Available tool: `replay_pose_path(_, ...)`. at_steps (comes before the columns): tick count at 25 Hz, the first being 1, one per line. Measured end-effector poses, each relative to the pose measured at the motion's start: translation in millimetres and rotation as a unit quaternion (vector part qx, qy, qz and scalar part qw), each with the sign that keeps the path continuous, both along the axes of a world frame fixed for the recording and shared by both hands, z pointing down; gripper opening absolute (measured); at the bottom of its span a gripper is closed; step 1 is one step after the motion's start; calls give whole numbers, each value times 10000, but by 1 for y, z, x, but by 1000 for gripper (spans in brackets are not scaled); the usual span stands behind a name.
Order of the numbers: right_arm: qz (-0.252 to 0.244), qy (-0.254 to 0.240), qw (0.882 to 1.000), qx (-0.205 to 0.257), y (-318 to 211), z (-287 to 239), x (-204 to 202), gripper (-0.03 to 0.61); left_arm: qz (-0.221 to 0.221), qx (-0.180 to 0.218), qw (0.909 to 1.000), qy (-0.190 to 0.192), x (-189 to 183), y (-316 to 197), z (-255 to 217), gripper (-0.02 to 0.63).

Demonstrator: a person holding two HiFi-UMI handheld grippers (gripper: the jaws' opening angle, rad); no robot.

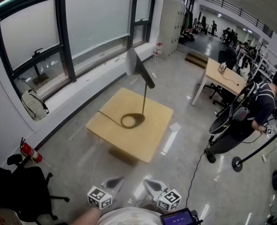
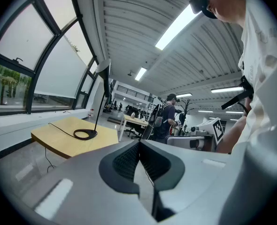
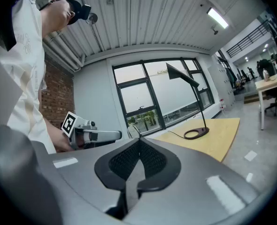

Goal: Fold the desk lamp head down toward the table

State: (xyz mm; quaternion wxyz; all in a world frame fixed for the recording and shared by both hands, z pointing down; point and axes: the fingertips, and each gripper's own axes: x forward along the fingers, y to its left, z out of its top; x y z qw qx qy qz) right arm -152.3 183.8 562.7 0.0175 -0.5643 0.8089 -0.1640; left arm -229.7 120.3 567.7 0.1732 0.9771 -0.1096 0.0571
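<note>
1. Step: approach, no contact yet. The person stands well back from the desk (image 1: pixel 155 135), with both grippers held close to the body.
2. Left gripper (image 1: pixel 114 183): jaws pressed together, nothing between them. Right gripper (image 1: pixel 152 186): same, closed and empty.
3. The desk lamp (image 1: pixel 144 100) stands near the middle of the light wood desk on its ring base (image 1: pixel 132 120). The cable (image 1: pixel 108 116) trails off the desk edge on the window side.
4. The stem is upright and thin. The lamp head (image 1: pixel 139 70) is a long flat bar hinged at the stem top. Its long axis slants up and away from the hinge, with the free end high and pointing toward the window.
5. Next move, my read: walk in and get one gripper onto the head's raised free end to push or pinch it down about the hinge.
6. The other gripper probably needs to steady the base or stem. The light ring base could tip or slide.
</note>
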Motion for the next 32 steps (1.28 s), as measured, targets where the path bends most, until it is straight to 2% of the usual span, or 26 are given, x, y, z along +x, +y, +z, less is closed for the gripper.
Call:
replay_pose_path(15,-6,48,9998,198,5,-9,6,21,-92,-34,9999,26,6,7,3,2)
replay_pose_path(32,119,32,9997,194,4,-8,22,21,-66,-19,10000,19,19,5,0,2)
